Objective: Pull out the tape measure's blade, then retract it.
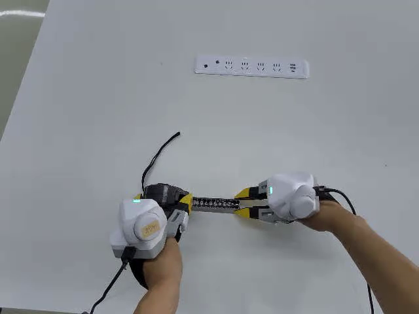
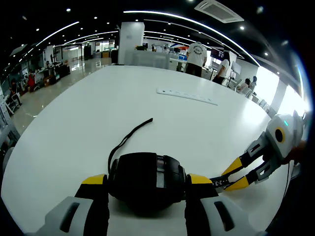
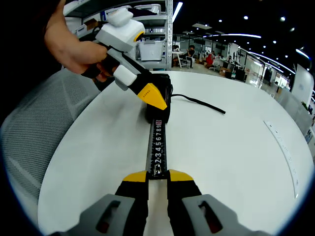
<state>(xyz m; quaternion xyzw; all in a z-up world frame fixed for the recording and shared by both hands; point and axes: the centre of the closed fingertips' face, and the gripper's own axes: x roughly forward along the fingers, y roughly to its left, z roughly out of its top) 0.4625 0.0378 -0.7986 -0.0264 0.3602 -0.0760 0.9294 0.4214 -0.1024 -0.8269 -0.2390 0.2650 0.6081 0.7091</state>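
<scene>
The black tape measure case (image 2: 146, 180) sits on the white table between the yellow-tipped jaws of my left gripper (image 2: 146, 181), which is shut on it. In the head view the case (image 1: 165, 194) lies just beyond the left gripper (image 1: 171, 208). Its blade (image 3: 158, 143) runs out a short way, numbers up, to my right gripper (image 3: 157, 176), which is shut on the blade's end. The blade (image 1: 214, 204) spans the gap to the right gripper (image 1: 243, 203). The case (image 3: 160, 102) stands at the blade's far end. A black wrist strap (image 1: 159, 156) trails from the case.
A white power strip (image 1: 251, 67) lies at the far side of the table (image 1: 98, 104). Black cables run from both grippers toward the near edge. People stand in the hall beyond the table (image 2: 64, 128).
</scene>
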